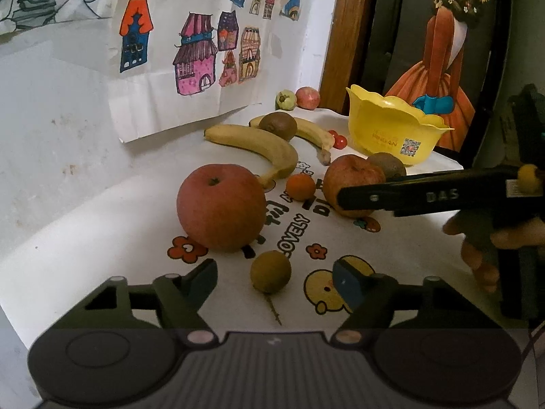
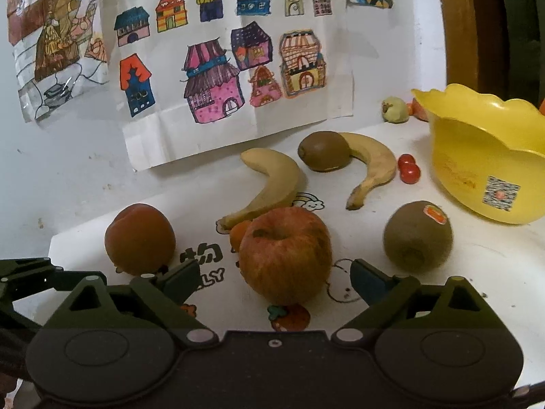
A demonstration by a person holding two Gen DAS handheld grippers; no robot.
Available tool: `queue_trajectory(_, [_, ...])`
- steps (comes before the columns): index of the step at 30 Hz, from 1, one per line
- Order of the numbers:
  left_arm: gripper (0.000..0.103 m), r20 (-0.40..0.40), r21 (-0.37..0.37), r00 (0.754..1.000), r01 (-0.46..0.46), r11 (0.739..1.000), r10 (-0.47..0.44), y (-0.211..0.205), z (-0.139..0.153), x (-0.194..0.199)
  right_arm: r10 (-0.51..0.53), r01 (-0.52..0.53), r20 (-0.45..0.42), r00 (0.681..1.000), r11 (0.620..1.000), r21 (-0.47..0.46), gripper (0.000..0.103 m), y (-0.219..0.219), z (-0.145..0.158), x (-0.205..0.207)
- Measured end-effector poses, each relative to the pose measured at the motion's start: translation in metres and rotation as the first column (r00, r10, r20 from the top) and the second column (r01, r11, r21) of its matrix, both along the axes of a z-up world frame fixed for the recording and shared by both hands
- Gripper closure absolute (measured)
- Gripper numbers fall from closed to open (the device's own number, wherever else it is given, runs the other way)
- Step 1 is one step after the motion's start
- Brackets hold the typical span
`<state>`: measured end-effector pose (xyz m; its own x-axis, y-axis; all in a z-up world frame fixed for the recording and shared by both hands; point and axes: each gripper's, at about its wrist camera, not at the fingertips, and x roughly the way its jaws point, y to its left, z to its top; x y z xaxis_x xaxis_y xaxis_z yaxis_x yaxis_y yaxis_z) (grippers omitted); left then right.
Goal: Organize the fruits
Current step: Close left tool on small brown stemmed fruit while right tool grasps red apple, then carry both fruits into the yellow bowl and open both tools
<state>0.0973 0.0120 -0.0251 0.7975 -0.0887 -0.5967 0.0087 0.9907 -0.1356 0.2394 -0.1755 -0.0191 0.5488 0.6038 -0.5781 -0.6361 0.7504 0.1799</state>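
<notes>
White cartoon cloth (image 1: 391,248) (drawings (image 2: 221,78) behind) — fruit-strewn

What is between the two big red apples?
A small round orange fruit sits between the near red apple and the far red apple, seen in the left wrist view.

apple (image 2: 285,255) between jaws, kiwi (image 2: 418,236) beside

Both tools are held low and level, pointing forward. The left tool (image 1: 276,281) has its fingers spread wide apart. The right tool (image 2: 276,274) is spread wide too, gripped by a person's hand (image 1: 487,242).
</notes>
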Motion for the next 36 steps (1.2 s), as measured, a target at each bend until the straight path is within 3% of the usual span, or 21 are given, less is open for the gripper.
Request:
queue_trajectory(6, [0.045, -0.014, 0.004, 1.000, -0.005, 1.000, 0.005, -0.002, -0.003, 0.002, -0.006, 0.006, -0.005, 1.000, 1.000, -0.024, 0.011, 0.014, -0.009, 0.009])
queue_trajectory(13, [0.055, -0.010, 0.040, 1.000, -0.018, 0.999, 0.019, -0.006, -0.004, 0.002, -0.005, 0.005, -0.007, 1.000, 0.999, -0.049, 0.015, 0.023, -0.015, 0.014])
queue_trajectory(21, [0.074, -0.013, 0.053, 1.000, -0.022, 0.998, 0.023, -0.008, -0.004, 0.003, -0.021, 0.024, 0.030, 0.999, 0.995, -0.092, 0.024, 0.031, -0.019, 0.011])
queue_trajectory(26, [0.074, -0.014, 0.068, 1.000, -0.011, 0.998, 0.012, -0.010, -0.004, 0.003, -0.055, 0.061, 0.055, 0.997, 0.992, -0.114, 0.038, 0.033, -0.020, 0.010])
queue_trajectory(36, [0.074, 0.003, 0.087, 1.000, 0.010, 0.996, -0.010, -0.017, 0.002, 0.002, -0.070, 0.074, 0.050, 0.996, 0.993, -0.090, 0.039, 0.024, -0.019, 0.000])
